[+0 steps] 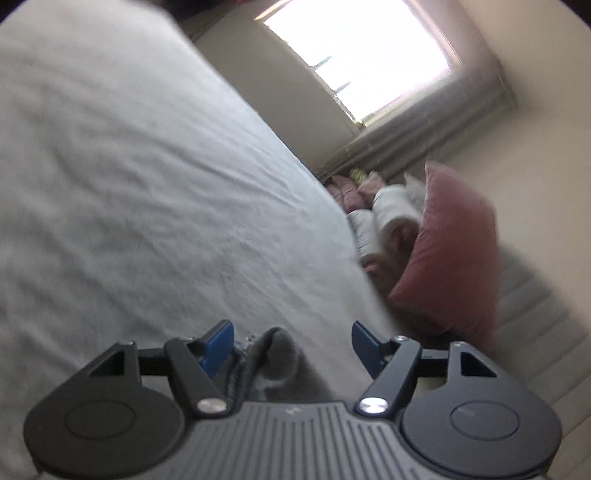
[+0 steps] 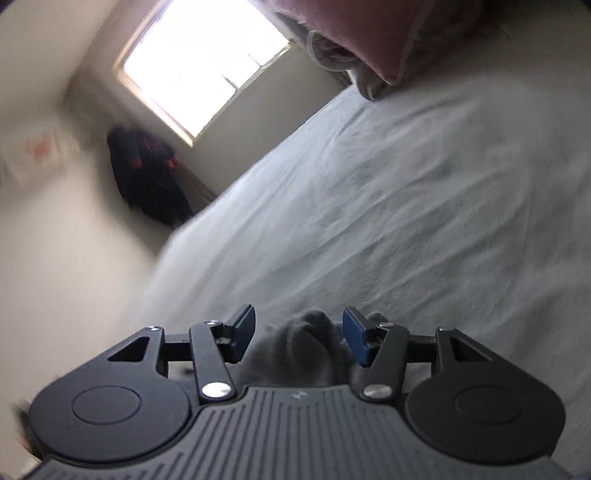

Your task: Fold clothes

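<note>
A grey garment (image 1: 275,363) lies bunched on the white bed sheet (image 1: 147,184), low in the left wrist view. My left gripper (image 1: 292,345) is open, its blue pads (image 1: 218,347) wide apart, and the cloth sits between them against the left pad. In the right wrist view the same grey garment (image 2: 299,347) fills the gap of my right gripper (image 2: 298,338). Its jaws stand apart, and its blue fingers (image 2: 355,339) flank the bunched cloth without pinching it flat. The rest of the garment is hidden under both gripper bodies.
A dusty-pink pillow (image 1: 450,254) and pale bedding (image 1: 388,214) lean at the bed's far end below a bright window (image 1: 362,55). Another pink pillow (image 2: 373,33) is at the top of the right view. Dark clothing (image 2: 147,177) hangs by the wall.
</note>
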Tool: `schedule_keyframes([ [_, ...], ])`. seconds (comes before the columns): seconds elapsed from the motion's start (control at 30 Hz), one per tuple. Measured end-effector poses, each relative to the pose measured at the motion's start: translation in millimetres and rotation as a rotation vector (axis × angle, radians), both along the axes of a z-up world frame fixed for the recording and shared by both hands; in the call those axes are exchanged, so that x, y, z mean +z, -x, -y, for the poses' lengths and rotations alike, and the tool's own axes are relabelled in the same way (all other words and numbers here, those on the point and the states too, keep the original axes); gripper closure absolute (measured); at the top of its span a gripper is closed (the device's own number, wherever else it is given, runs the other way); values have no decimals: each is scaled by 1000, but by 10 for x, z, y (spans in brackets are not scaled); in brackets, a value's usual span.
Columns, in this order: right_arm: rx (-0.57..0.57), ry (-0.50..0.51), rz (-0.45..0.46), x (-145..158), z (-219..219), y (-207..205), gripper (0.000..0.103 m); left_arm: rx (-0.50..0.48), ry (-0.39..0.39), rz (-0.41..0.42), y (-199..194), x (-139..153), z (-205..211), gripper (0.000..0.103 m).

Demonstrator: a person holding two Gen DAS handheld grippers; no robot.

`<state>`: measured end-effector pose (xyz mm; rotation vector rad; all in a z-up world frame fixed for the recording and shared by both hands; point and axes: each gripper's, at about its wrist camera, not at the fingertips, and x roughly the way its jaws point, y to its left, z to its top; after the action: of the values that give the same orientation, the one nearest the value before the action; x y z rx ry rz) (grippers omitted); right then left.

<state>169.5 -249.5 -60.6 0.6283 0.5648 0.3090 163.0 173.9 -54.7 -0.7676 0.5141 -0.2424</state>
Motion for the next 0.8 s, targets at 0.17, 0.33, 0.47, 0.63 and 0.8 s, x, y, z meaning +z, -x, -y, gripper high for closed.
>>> schedule_keyframes([
  [0.17,12,250,29,-65,-259,30,46,-20,-191,12,-84,-4,202,56],
  [0.33,-21,412,109,-61,-462,-5,90,-9,-244,46,-15,-58,242,93],
  [0.47,-76,490,214,51,-541,58,90,27,-342,76,27,-36,291,92],
  [0.63,-48,585,83,-103,-619,-210,87,18,-449,-27,-138,-117,407,86],
  [0.8,-25,587,83,-19,-711,-177,66,63,-485,14,-48,123,456,71],
])
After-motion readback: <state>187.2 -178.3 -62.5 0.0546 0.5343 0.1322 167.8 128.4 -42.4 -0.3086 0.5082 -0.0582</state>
